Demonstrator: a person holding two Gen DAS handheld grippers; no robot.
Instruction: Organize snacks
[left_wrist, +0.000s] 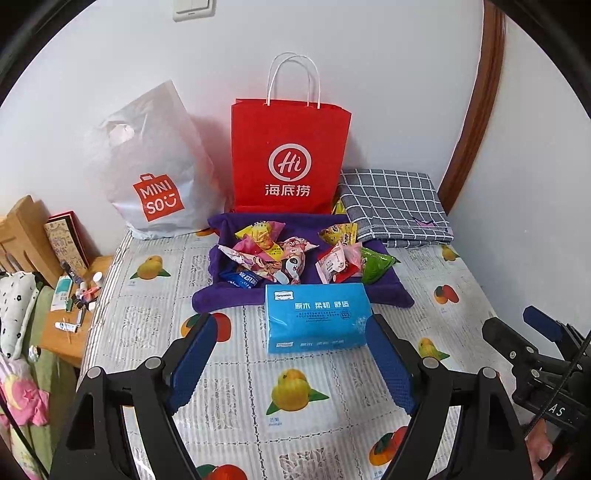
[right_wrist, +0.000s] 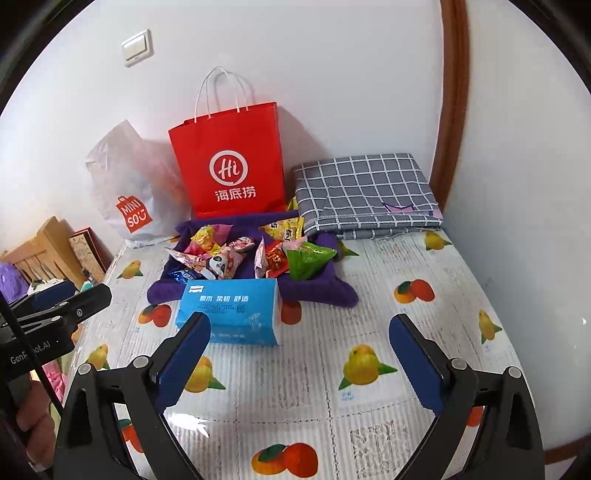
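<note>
Snack packets (left_wrist: 291, 254) heaped on purple towel (left_wrist: 388, 291), blue tissue pack (left_wrist: 317, 317) touching towel's near edge, left gripper (left_wrist: 291, 332) spread, right gripper (right_wrist: 299, 328) spread, both empty.

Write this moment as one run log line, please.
left gripper: open, empty | right gripper: open, empty | snack packets: on purple cloth | blue tissue pack: nearest

We count two bags against the wall: one red paper bag (left_wrist: 290, 158) and one white plastic bag (left_wrist: 155, 170). We see one blue tissue pack (left_wrist: 317, 316), one purple cloth (left_wrist: 391, 291), one folded checked cloth (left_wrist: 395, 205), and roughly ten snack packets (left_wrist: 280, 254).
</note>
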